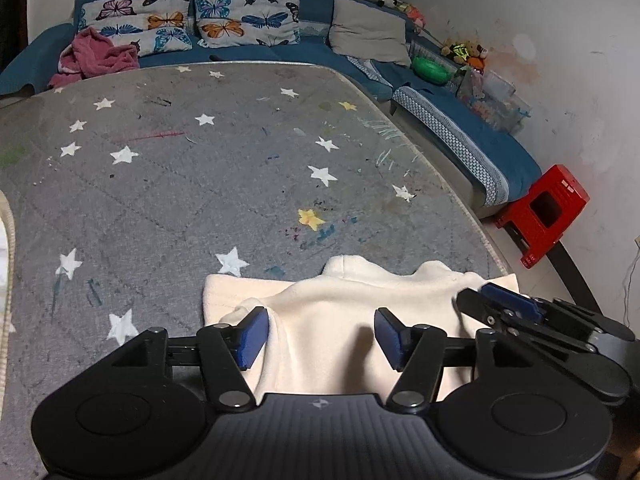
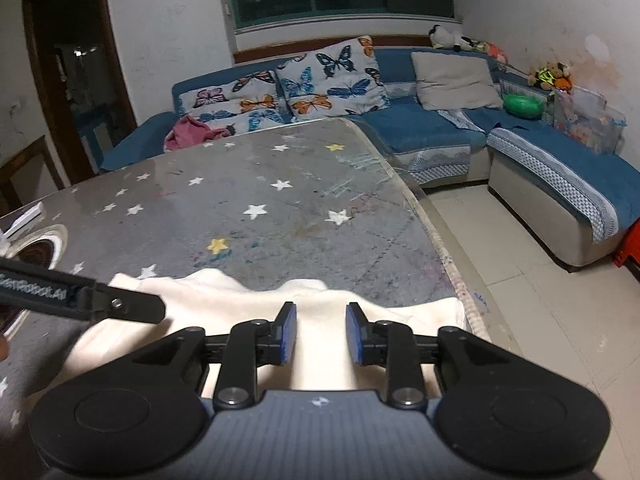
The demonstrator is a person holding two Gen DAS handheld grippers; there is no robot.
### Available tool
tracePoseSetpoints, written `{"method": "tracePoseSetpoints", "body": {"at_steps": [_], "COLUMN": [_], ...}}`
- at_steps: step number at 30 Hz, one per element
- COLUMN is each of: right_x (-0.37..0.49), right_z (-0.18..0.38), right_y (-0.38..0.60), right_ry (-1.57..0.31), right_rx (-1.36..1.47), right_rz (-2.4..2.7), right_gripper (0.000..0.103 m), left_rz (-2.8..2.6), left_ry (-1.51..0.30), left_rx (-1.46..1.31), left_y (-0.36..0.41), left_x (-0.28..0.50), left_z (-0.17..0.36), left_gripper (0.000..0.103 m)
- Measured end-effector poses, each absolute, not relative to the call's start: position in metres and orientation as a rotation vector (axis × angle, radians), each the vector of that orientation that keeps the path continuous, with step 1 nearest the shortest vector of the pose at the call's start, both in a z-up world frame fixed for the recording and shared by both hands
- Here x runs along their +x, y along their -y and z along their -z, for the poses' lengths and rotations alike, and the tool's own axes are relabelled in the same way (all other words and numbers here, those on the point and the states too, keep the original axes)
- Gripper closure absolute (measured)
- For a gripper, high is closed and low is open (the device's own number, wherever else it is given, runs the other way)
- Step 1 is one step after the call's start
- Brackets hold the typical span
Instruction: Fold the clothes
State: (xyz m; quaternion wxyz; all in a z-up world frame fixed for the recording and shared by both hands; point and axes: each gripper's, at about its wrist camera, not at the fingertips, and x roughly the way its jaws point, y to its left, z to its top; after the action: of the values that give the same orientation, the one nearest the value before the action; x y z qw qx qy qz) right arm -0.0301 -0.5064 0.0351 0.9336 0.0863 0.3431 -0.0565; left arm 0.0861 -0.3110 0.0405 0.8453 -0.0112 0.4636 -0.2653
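A cream fleece garment lies folded near the front right corner of the grey star-patterned table cover. My left gripper is open, its blue pads on either side of a raised fold of the cloth. In the right wrist view the same garment lies under my right gripper, which is open with a narrower gap above the cloth. The right gripper also shows in the left wrist view over the garment's right edge. The left gripper's arm enters the right wrist view from the left.
A blue corner sofa with butterfly cushions and a pink cloth stands behind the table. A red stool sits on the floor at right. The table's right edge runs close to the garment. A round rimmed object sits at left.
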Motion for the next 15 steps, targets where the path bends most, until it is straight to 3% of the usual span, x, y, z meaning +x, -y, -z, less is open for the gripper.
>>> {"method": "tracePoseSetpoints", "body": {"at_steps": [12, 15], "right_x": [-0.082, -0.098], "right_z": [-0.039, -0.039], "right_y": [0.471, 0.466], "right_ry": [-0.736, -0.737], "right_rx": [0.089, 0.080], "right_rz": [0.023, 0.020], "right_gripper": [0.074, 0.064], "left_rz": [0.618, 0.625], "left_ry": [-0.934, -0.918], "left_rx": [0.033, 0.053], "left_y": [0.284, 0.275], "left_x": [0.032, 0.016], "left_z": [-0.043, -0.041], "left_gripper": [0.040, 0.040]}}
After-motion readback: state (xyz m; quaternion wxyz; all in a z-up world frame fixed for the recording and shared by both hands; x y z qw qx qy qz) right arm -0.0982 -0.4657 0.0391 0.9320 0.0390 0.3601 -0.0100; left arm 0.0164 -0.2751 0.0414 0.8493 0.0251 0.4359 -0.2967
